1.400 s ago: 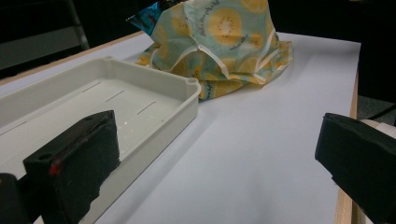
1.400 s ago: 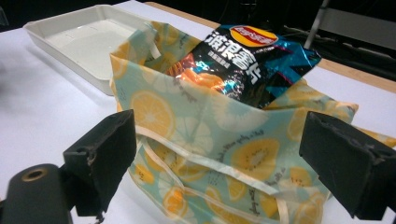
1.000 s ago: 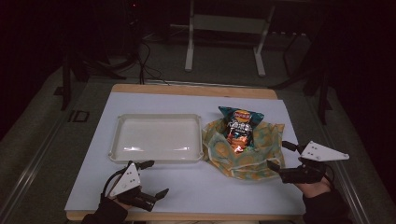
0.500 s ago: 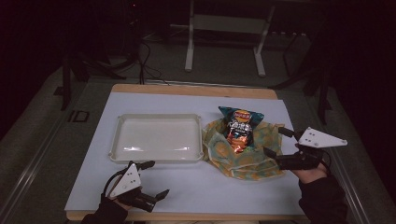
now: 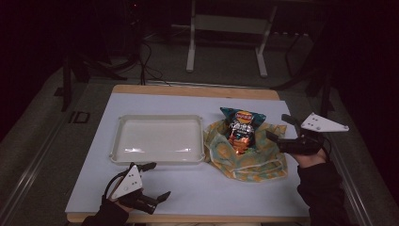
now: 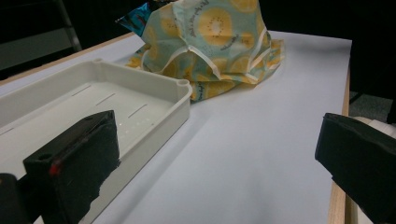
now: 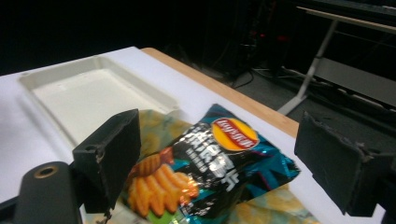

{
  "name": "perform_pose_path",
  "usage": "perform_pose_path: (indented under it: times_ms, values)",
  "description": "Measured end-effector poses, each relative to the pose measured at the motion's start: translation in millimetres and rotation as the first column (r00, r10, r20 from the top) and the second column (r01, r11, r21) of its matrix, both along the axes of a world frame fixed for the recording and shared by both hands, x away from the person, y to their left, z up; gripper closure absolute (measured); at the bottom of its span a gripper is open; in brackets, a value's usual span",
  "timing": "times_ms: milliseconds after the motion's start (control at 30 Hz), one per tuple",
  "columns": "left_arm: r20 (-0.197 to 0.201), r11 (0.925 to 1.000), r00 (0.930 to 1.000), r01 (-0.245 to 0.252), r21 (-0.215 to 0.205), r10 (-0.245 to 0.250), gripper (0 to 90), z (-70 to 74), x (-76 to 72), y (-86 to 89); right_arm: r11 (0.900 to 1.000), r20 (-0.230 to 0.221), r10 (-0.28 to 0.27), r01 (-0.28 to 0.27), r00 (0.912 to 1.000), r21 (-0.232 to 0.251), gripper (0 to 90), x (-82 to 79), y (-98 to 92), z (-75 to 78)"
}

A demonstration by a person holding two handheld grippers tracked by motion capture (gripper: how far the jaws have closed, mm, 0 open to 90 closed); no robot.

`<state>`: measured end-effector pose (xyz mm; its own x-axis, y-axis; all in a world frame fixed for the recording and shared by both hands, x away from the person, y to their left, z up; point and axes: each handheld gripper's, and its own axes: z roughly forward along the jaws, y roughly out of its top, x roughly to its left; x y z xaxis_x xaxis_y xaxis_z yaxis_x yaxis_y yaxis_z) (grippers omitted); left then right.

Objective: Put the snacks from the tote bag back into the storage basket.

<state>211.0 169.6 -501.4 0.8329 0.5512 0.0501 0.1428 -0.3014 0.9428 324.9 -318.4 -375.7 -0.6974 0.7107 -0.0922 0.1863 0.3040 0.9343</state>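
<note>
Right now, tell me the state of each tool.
Left tool: open, holding nothing, near the tray.
Right tool: open, holding nothing, over the chip bag.

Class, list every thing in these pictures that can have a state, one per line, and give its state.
Chip bag: sealed, it seems, lying on the cloth.
Cloth: crumpled, spread under the bag, beside the tray.
Tray: empty, flat on the table.
Left gripper: open, holding nothing, near the table's front edge.
Right gripper: open, holding nothing, at the bag's right side.
</note>
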Motion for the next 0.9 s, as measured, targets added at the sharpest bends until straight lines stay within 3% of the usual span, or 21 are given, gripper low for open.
perform_pose_path:
  times_ms: [300, 467, 900]
  values:
    - [-0.001, 1.0000, 1.0000, 0.001, 0.001, -0.001, 0.3, -0.3, 0.4, -0.5, 0.999, -0.007, -0.041, 0.041, 0.9991, 0.007, 16.4, 19.8, -5.1, 2.9]
    - [0.001, 1.0000, 1.0000, 0.001, 0.005, -0.001, 0.3, -0.6, 0.4, -0.7, 0.998, -0.040, -0.068, 0.068, 0.9969, 0.004, 19.1, 40.0, -10.2, 1.3]
    - [0.001, 0.9998, 1.0000, 0.007, 0.019, -0.007, 0.3, -1.2, 0.8, -1.4, 0.995, -0.123, -0.096, 0.096, 0.9878, -0.012, 22.6, 77.2, -12.0, -20.9]
